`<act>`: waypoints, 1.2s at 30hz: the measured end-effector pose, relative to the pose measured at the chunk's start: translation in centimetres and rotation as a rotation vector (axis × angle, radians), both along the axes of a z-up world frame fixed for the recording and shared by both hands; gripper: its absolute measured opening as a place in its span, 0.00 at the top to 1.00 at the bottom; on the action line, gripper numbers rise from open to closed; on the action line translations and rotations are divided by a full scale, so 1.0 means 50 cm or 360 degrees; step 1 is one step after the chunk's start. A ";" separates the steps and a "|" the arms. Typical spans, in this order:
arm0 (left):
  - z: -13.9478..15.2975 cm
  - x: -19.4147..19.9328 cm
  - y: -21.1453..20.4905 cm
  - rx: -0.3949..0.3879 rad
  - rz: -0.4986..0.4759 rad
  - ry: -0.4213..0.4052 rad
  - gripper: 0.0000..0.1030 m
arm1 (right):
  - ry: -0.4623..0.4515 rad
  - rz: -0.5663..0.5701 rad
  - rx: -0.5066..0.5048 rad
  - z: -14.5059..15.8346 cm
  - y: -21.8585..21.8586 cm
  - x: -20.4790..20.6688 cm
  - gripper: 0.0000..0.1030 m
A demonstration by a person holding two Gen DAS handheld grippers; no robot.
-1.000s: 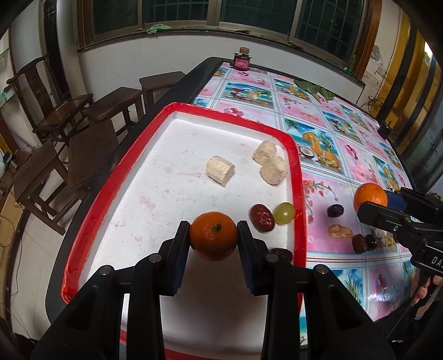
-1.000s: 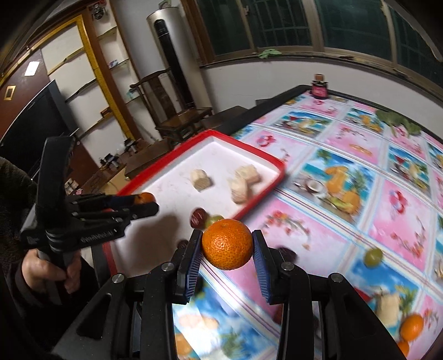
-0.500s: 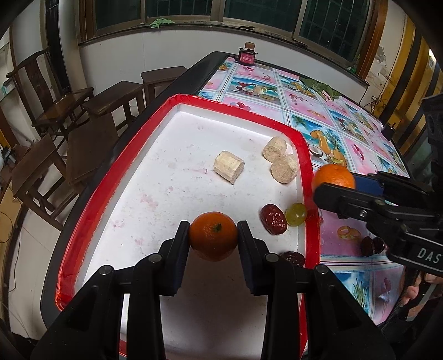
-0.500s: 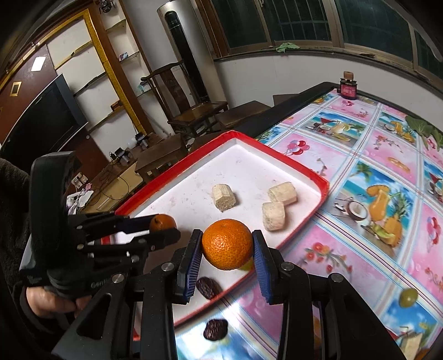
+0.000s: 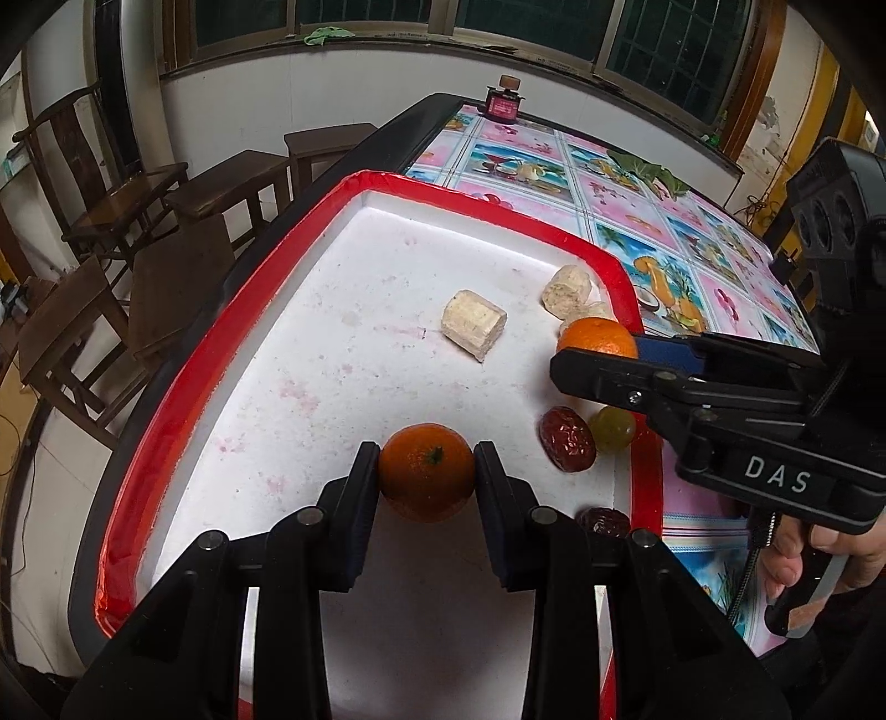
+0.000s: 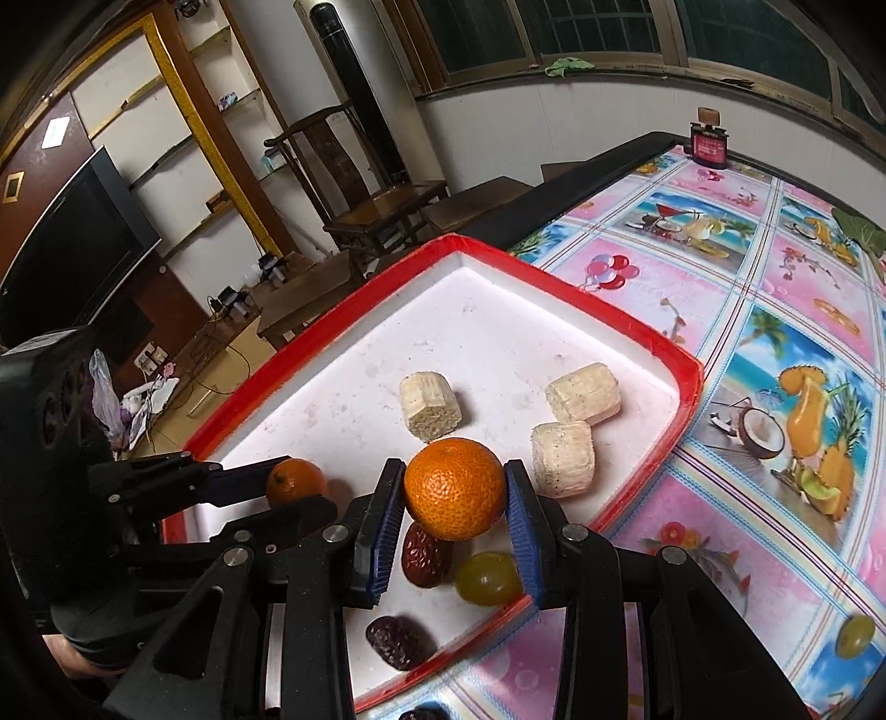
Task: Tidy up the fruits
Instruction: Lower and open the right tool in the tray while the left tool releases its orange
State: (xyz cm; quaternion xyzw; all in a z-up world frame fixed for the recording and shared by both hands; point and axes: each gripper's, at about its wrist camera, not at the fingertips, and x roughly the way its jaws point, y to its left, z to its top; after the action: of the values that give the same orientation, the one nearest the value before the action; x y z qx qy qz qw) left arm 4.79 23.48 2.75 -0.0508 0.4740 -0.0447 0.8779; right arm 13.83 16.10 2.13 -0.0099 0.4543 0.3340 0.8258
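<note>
Left tongs (image 5: 426, 471) clamp a small orange tangerine (image 5: 427, 471) over the red-rimmed white foam tray (image 5: 183, 382). Right tongs (image 6: 454, 493) grip a second round tangerine (image 6: 454, 487) above the wrinkled red date (image 6: 423, 554) and green grape (image 6: 487, 576). Lower onto bare tray, release gently, avoid rolling.

White walls run under dark barred windows (image 5: 382, 14), a green cloth (image 6: 567, 65) lying on the sill. Dark wooden chairs (image 6: 360, 183) line the table's (image 5: 653, 221) edge, a black television (image 6: 72, 249) stands left, beside gold-framed shelving (image 6: 183, 105).
</note>
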 end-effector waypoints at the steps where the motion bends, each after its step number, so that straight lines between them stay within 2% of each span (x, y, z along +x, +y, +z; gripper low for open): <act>1: -0.001 0.001 0.001 -0.0001 0.0001 0.0002 0.69 | 0.0001 0.0003 -0.0003 -0.003 0.002 0.002 0.65; 14: -0.009 0.007 0.006 0.0001 0.0005 -0.0007 0.69 | -0.0002 0.0015 -0.0052 -0.034 0.023 0.022 0.65; 22: -0.010 0.008 -0.003 0.0017 -0.0016 -0.0016 0.69 | -0.0073 0.0052 -0.0105 -0.034 0.033 0.008 0.64; 36: -0.009 0.004 -0.012 -0.0003 -0.0025 -0.0001 0.68 | -0.0080 0.0027 -0.0049 -0.012 0.011 -0.008 0.61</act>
State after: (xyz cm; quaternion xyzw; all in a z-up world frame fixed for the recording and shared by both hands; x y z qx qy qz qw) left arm 4.99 22.90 2.32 -0.0477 0.4741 -0.0520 0.8776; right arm 13.44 16.64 1.54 -0.0351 0.4383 0.3336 0.8339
